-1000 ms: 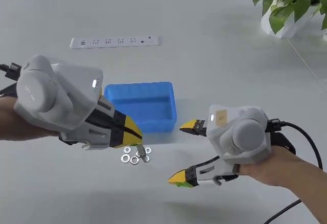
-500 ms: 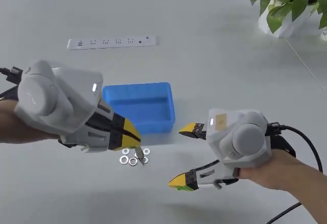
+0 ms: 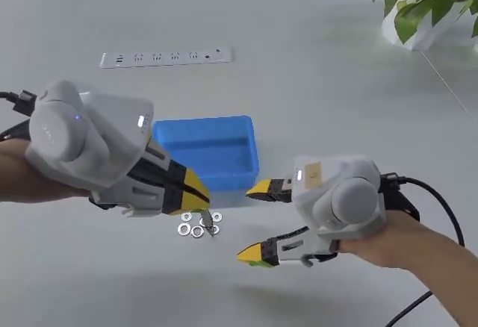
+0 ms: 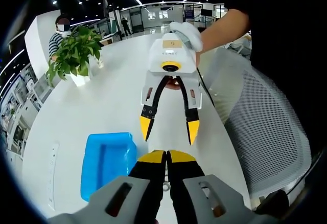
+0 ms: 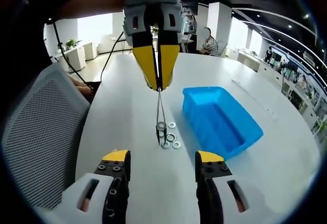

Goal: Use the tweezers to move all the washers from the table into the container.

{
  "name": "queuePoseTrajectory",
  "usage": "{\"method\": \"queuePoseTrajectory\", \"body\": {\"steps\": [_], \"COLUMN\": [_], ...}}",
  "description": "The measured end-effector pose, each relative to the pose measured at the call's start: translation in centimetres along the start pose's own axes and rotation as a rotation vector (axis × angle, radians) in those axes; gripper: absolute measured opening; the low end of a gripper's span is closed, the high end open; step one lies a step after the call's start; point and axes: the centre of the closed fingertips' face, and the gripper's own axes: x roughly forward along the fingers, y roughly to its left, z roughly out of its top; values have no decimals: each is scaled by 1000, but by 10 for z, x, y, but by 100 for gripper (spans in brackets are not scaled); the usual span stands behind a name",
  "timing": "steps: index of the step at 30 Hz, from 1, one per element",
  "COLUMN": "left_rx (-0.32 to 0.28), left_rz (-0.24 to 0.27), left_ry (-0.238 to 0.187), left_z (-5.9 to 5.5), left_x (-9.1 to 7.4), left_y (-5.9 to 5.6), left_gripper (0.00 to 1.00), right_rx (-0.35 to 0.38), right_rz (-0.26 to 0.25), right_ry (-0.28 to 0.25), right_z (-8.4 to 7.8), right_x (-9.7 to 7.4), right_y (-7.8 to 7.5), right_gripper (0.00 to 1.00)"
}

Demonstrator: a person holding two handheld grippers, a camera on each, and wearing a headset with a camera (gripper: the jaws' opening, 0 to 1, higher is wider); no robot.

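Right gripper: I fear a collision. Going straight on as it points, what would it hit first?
Likely the tweezers and the washers at their tips, straight ahead of the right gripper; the left gripper sits beyond. Height is unclear.

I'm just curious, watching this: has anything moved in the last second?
The right gripper, jaws open, edged a little toward the washers. The left gripper stays shut on the tweezers, tips at the washers; washers and container unmoved.

Head view above, gripper views opposed; container (image 5: 245,143), perhaps washers (image 5: 168,137), common
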Motion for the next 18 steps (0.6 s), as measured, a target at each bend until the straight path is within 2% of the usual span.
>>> {"method": "queuePoseTrajectory", "body": {"steps": [9, 18], "left_rx": [26, 24], "left_rz": [-20, -20], "left_ry": [-3, -2], "left_z": [1, 1], "left_x": [0, 0], "left_y": [-3, -3], "left_gripper": [4, 4], "right_rx": [-40, -82], "right_rz": [42, 69], "right_ry": [-4, -10], "right_z": [9, 15], "right_x": [15, 28], "right_y": [7, 10], "right_gripper": [34, 26]}}
